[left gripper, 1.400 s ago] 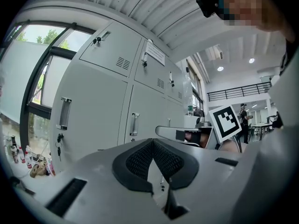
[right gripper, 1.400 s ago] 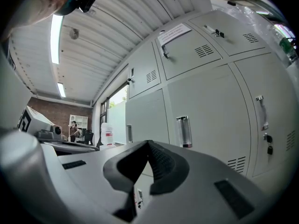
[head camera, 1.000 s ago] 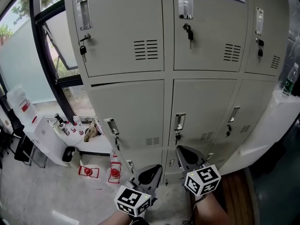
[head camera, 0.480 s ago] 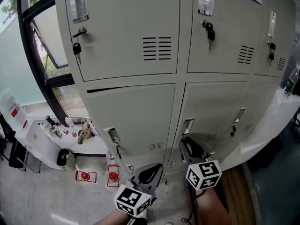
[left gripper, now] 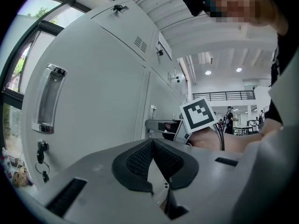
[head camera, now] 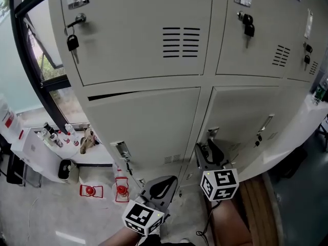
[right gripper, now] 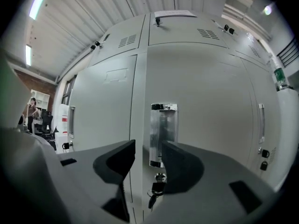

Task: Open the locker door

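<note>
One locker bank (head camera: pixel 154 45): pale grey steel, filling most of the head view; vented doors in rows, with keys hanging in several locks.
Target door (head camera: pixel 241 111): middle row, right of centre in the head view, shut flush. Judged to be the one to open, since the right gripper faces its handle.
Neighbouring door (head camera: pixel 143 122): middle row, left of centre. A dark gap runs along its top edge, so it looks slightly ajar.
Right gripper (head camera: pixel 207 150): lower centre-right of the head view, raised to the target door. Its jaws are opening and stand wide apart, with the pads pressing on nothing. It is held square-on so that the handle lines up with the gap, ready for a grip.
Left gripper (head camera: pixel 166 183): lower centre of the head view, low and back from the lockers. Its jaws are closed together with nothing between them. It appears parked clear of the door's swing.
Handle (right gripper: pixel 163 134): recessed bright-metal pull, upright, centre of the right gripper view, seen between the jaws. Whether a jaw touches it cannot be told.
Key (right gripper: pixel 155 188): hangs in the lock just below the handle. Whether the door is locked cannot be told.
Floor and room: pale speckled floor at lower left of the head view, with red items (head camera: pixel 89 190) near the locker foot. A low white shelf (head camera: pixel 38 147) with small bottles stands under a dark-framed window (head camera: pixel 31 70) at the left edge. There is a wooden strip (head camera: pixel 256 209) at lower right.
</note>
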Motion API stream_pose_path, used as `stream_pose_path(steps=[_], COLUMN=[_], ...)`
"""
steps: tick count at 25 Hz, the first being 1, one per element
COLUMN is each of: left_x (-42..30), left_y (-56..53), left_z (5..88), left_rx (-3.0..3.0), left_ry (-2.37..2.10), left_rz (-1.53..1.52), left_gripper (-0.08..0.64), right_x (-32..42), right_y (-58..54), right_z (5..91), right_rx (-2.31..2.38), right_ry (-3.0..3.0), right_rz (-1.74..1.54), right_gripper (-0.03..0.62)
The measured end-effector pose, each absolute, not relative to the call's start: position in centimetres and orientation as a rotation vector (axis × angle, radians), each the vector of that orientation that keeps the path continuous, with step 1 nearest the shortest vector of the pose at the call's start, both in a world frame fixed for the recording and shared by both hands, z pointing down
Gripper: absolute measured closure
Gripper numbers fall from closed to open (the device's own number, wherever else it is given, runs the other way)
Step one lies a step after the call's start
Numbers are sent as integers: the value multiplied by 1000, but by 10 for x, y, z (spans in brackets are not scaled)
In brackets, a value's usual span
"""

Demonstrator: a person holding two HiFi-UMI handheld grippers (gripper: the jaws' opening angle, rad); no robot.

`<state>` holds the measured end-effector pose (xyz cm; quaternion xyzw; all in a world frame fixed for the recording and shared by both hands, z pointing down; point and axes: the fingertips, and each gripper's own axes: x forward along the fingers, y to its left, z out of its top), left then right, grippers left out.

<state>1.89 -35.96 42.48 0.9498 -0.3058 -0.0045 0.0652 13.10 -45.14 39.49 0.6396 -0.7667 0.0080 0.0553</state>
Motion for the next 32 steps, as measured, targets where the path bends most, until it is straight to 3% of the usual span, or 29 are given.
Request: stream_pose_path(steps=[6, 9, 32], left_x=[18, 17, 48], left_y=[-367, -369, -342], left_z=[426, 429, 415], left_rx=[2862, 2857, 2898], left_ry=[-910, -910, -885], left_rz=[-22, -17, -5], left_gripper=[543, 543, 543], right_x=[131, 131, 134], right_y=[-462, -463, -419], right_z=[398, 399, 401], right_rx=[1971, 1974, 1797], right_ry=[-2265, -2267, -2452], right_rz=[6, 4, 56], right_gripper=[368, 425, 434])
